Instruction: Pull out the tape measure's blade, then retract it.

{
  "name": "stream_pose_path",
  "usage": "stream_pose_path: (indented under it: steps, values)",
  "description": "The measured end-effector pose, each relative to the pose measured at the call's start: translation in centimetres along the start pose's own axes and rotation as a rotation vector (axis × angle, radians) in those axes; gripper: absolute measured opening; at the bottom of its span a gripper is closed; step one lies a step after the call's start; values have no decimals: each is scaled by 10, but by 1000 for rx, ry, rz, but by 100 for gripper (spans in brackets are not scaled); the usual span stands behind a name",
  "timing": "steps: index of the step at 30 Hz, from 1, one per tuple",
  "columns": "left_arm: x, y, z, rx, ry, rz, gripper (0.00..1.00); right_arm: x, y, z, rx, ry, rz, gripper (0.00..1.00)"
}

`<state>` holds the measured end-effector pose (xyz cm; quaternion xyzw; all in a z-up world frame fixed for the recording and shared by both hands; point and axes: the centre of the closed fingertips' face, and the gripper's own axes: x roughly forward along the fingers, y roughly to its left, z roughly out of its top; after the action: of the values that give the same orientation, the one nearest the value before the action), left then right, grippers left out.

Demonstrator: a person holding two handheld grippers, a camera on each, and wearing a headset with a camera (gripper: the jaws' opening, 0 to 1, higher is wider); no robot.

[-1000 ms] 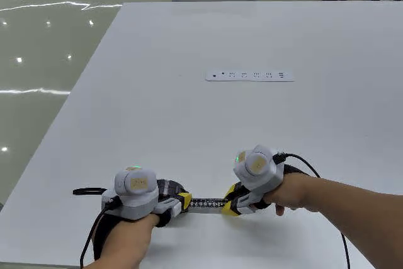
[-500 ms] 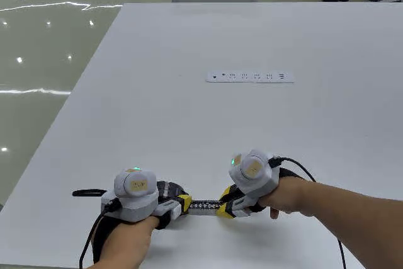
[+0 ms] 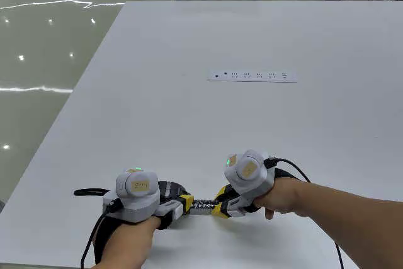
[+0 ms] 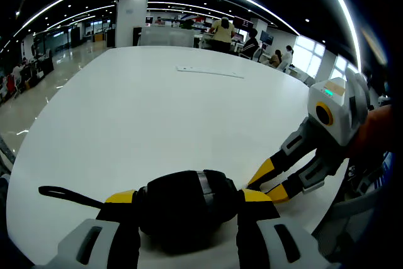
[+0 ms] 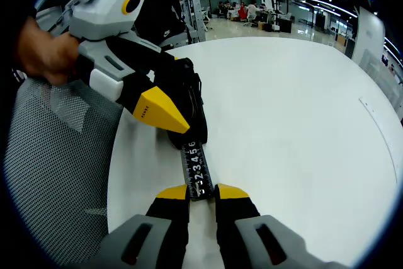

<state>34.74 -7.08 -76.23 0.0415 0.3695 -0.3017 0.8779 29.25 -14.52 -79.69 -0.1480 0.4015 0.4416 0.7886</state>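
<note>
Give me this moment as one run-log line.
left tool: shut on tape measure | right tool: shut on blade | blade: short stretch out

White table (image 3: 189, 92); power strip (image 3: 252, 75) flat at mid-table; glossy floor (image 3: 44, 61) beyond left edge; grey mesh chair (image 5: 50, 155).

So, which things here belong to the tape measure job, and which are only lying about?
Belonging to the job: tape measure case, clamped in the left gripper; its blade, pinched by the right gripper.
Lying about: power strip, further back on the white table.
</note>
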Motion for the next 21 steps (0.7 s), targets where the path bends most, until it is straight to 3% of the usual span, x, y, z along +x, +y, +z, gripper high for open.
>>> stream_pose_path:
  steps: [9,21]
  values:
    - [0,0,0,-1,-1,0,58,4,0,5,16,-23,5,14]
    - [0,0,0,-2,-1,0,58,10,2,15,-19,-24,21,14]
